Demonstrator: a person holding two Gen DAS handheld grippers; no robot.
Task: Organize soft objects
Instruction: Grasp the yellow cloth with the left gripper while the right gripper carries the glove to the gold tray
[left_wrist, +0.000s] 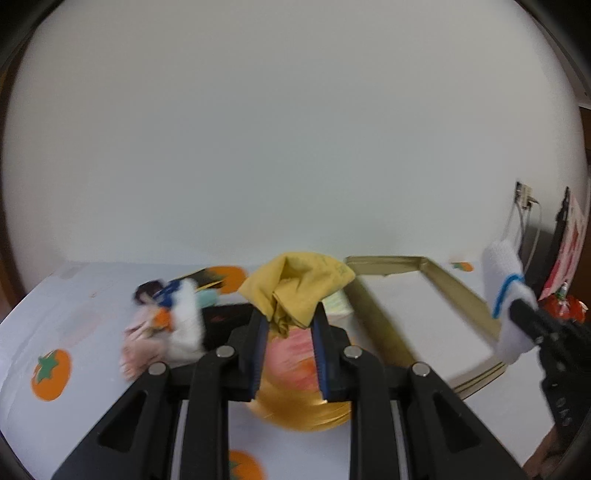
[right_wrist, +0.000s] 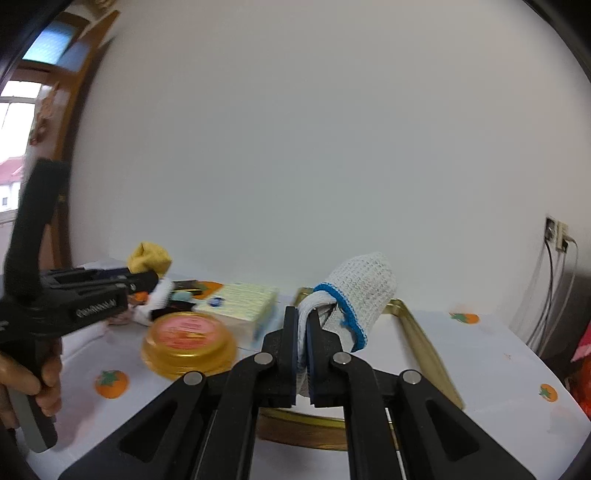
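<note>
My left gripper (left_wrist: 289, 314) is shut on a bunched yellow cloth (left_wrist: 295, 282), which it holds up above the table. In the right wrist view that gripper (right_wrist: 153, 277) comes in from the left, gripped by a hand (right_wrist: 22, 384), with the yellow cloth (right_wrist: 149, 256) sticking up from its tip. My right gripper (right_wrist: 303, 314) is shut on a white knitted cloth with a blue edge (right_wrist: 364, 291). The left wrist view shows the right gripper (left_wrist: 519, 308) and its white cloth (left_wrist: 504, 280) at the far right, over a gold-rimmed tray (left_wrist: 461, 291).
On the persimmon-print tablecloth (left_wrist: 51, 373) stand a round gold tin with a pink lid (right_wrist: 188, 339), a pale yellow pack (right_wrist: 240, 301) and a blurred pile of soft toys (left_wrist: 166, 325). The gold tray rim (right_wrist: 417, 332) lies just below my right gripper. A white wall stands behind the table.
</note>
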